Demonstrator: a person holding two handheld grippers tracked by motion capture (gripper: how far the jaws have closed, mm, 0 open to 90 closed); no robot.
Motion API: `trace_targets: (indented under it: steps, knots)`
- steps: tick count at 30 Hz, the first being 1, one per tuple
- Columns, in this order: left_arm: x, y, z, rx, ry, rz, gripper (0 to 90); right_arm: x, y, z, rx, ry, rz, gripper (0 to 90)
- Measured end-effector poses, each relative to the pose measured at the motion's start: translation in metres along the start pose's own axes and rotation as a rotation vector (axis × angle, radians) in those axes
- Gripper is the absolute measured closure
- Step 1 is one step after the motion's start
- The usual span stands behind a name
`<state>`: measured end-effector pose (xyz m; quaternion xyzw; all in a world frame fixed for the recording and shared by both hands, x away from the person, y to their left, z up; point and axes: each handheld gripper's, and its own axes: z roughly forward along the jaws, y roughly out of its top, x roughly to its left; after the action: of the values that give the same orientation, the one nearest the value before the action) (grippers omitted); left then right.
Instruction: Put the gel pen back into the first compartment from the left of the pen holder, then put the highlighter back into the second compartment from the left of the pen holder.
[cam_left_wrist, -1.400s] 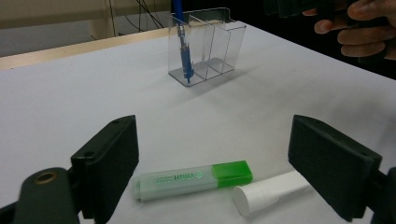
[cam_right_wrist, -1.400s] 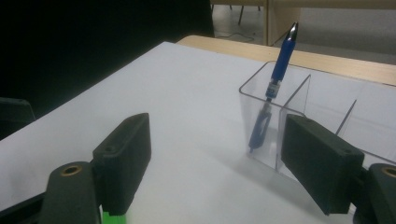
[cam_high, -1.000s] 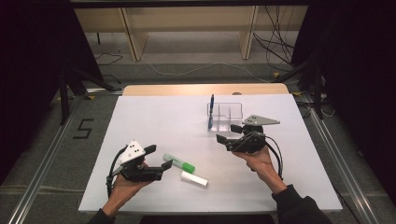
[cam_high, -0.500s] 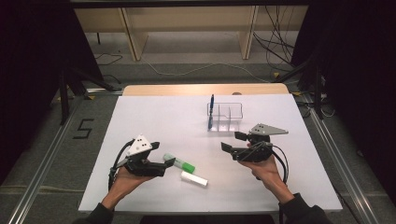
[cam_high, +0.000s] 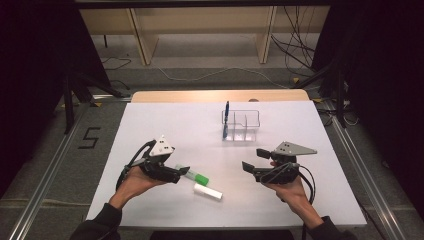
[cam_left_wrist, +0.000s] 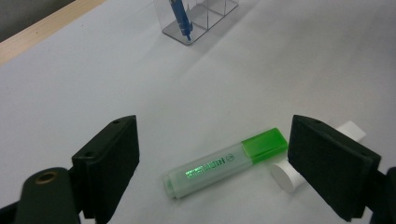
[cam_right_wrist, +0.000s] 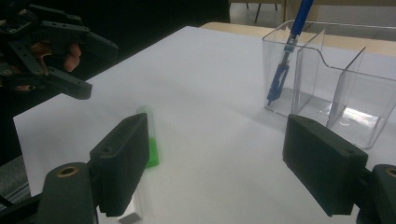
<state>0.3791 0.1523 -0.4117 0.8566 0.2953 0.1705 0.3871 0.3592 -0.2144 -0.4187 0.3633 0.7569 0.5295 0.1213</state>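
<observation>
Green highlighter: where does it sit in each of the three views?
High view: green highlighter lower centre-left, by the left tool.
Left gripper view: bottom centre, between the jaws.
Right gripper view: lower left, partly behind one jaw.
Shared landmark: clear organizer holding the blue pen.

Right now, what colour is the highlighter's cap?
Bright green, on the highlighter; clearest in the left gripper view.

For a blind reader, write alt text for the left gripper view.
The left gripper hangs open just above a white table, its two black jaws either side of a green-capped highlighter lying flat. A white cylinder lies by the cap; farther off, a clear divided holder holds a blue pen.
</observation>
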Motion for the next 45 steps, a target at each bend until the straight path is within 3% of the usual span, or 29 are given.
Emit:
trace_targets:
  steps: [2,7,17,28,45]
  knots:
    - [0.002,0.002,0.003,0.004,0.011,0.016,17.1,0.000,-0.001,-0.003,-0.012,0.000,-0.001,24.0]
    - [0.012,0.003,0.013,0.037,-0.002,-0.007,17.4,0.002,-0.005,-0.011,-0.047,-0.007,-0.001,24.0]
    - [0.016,0.004,0.021,0.107,-0.042,0.024,17.0,0.008,-0.012,-0.016,-0.049,-0.010,-0.014,23.6]
    - [0.011,0.009,0.036,0.223,-0.068,0.123,16.9,0.010,-0.019,-0.018,-0.025,-0.011,-0.015,23.6]
    - [0.001,0.021,0.058,0.321,-0.122,0.247,17.1,0.010,-0.021,-0.018,-0.015,-0.006,-0.026,23.6]
